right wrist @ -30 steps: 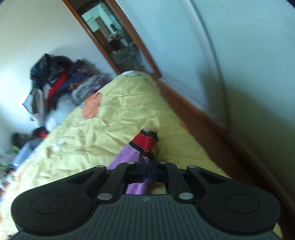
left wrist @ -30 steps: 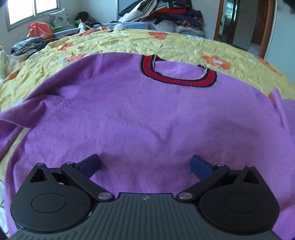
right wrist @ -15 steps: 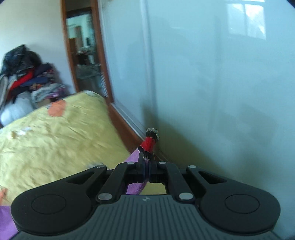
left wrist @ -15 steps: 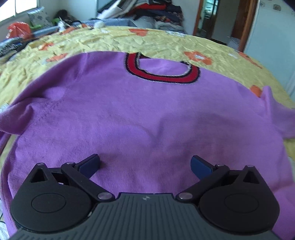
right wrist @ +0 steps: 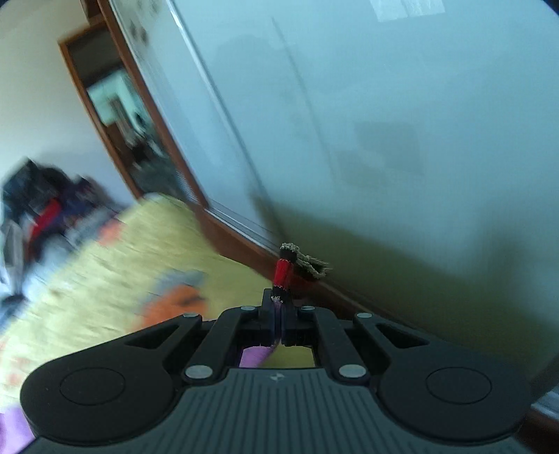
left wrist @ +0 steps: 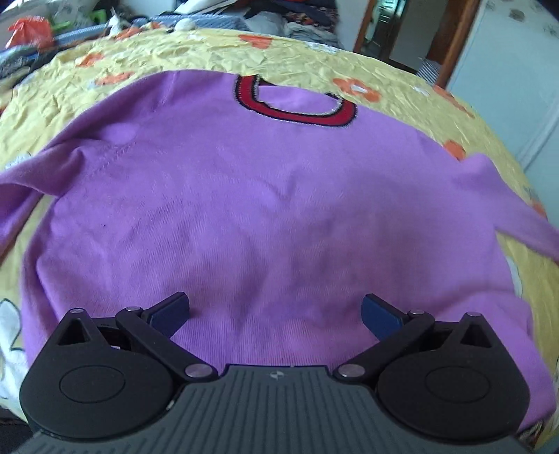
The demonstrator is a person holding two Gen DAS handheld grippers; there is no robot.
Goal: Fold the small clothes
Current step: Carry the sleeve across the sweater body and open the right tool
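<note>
We are holding the left hand-held gripper [left wrist: 276, 310] with fingers spread apart over the purple sweater [left wrist: 265, 209], which is lying flat mid-frame on the yellow bedspread [left wrist: 209, 52]. Our right hand-held gripper [right wrist: 278, 314] is clamping the sweater's red cuff [right wrist: 282, 272], lower centre.

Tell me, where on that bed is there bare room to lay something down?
Bare yellow bedspread lies between the purple sweater and the clothes pile, and right of the collar. The bed's far edge is crowded.
</note>
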